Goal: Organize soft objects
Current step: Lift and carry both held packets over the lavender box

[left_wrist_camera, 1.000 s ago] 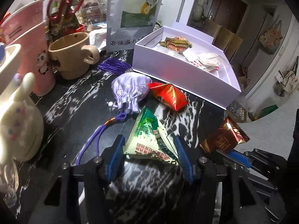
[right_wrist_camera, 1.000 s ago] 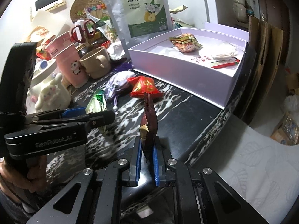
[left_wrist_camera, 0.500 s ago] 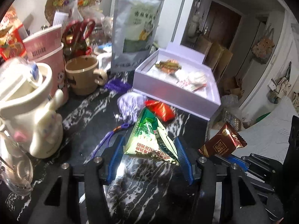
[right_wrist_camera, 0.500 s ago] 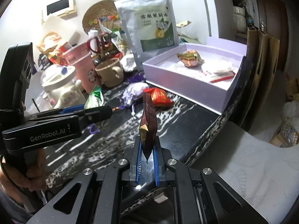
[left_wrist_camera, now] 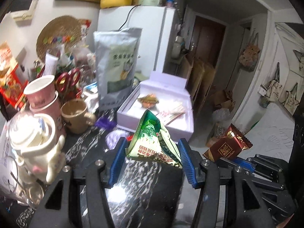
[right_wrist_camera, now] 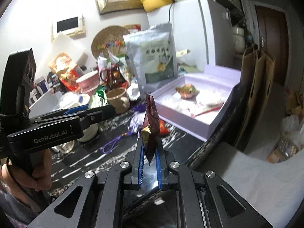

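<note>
The green triangular packet [left_wrist_camera: 152, 142] sits pinched between the blue pads of the left tool [left_wrist_camera: 152, 159], lifted clear of the dark marbled tabletop [left_wrist_camera: 140, 190], its pads closed in just to the packet's width. Just to its right the brown chocolate wrapper [right_wrist_camera: 151, 125] stands on edge, clamped in the nearly closed right tool [right_wrist_camera: 149, 157]. Ahead of both lies the open lavender box [left_wrist_camera: 152, 121], which already holds an orange-gold sachet [left_wrist_camera: 148, 100] and some pale flat items; it seems to be the collecting place, so the job looks partly done. Still lying on the tabletop in front of the box are a lilac drawstring pouch [right_wrist_camera: 137, 122] with its purple cord and a red packet [right_wrist_camera: 164, 128], so after these two drops at least two more pickups remain. The box's near wall stands up as a rim that both loads must clear. On the left the room is tight, crowded by a tan mug [left_wrist_camera: 76, 115], pink cups [left_wrist_camera: 40, 93] and a white bunny-shaped jar [left_wrist_camera: 36, 148]; to the right the tabletop edge falls away, leaving open air on that side.
</note>
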### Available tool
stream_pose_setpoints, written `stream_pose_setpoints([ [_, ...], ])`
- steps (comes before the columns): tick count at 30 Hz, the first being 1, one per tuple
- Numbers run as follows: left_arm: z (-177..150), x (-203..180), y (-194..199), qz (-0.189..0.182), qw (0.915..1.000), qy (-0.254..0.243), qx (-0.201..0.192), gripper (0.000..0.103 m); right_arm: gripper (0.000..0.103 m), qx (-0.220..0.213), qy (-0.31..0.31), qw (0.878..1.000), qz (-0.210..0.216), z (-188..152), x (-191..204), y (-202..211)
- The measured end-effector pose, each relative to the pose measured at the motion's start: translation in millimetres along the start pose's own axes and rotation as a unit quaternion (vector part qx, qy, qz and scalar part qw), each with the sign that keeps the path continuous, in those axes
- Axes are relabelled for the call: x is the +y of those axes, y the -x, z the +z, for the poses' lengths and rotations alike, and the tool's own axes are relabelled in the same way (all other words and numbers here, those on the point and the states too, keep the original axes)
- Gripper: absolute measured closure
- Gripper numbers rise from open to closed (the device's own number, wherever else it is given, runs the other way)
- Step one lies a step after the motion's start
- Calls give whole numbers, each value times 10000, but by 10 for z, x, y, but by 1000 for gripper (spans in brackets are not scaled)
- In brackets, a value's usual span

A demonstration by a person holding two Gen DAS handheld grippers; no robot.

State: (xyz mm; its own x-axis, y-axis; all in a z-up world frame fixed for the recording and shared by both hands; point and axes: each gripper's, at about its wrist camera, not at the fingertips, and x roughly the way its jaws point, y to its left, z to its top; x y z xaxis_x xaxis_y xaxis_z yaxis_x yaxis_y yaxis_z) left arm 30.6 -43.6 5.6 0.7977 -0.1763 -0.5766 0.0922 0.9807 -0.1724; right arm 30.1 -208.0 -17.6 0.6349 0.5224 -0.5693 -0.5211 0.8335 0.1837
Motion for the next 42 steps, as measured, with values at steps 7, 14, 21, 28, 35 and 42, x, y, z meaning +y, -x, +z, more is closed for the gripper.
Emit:
stream_pose_setpoints([
  [7,244,-268,-7,-208,9991,-310,-225,48,92,-287,91,9994,-180,206,-176,249],
  [14,588,-505,-138,-372,9966,-593,-427,48,92,-569,147,9979,-284,486,-392,373],
  [21,978,-676,-401,-430,9938,-821,-620,48,92,-817,169,9958,-382,831,-663,321],
  [28,1271,-763,-759,-456,9923,-942,-663,48,92,-860,141,9953,-433,1119,-923,64],
  [35,1532,-730,-1161,-444,9925,-940,-642,48,92,-859,223,9951,-427,1387,-1097,-223],
  [42,1693,-713,-1524,-358,9922,-1052,-558,48,92,-753,368,9957,-403,1592,-1214,-530],
])
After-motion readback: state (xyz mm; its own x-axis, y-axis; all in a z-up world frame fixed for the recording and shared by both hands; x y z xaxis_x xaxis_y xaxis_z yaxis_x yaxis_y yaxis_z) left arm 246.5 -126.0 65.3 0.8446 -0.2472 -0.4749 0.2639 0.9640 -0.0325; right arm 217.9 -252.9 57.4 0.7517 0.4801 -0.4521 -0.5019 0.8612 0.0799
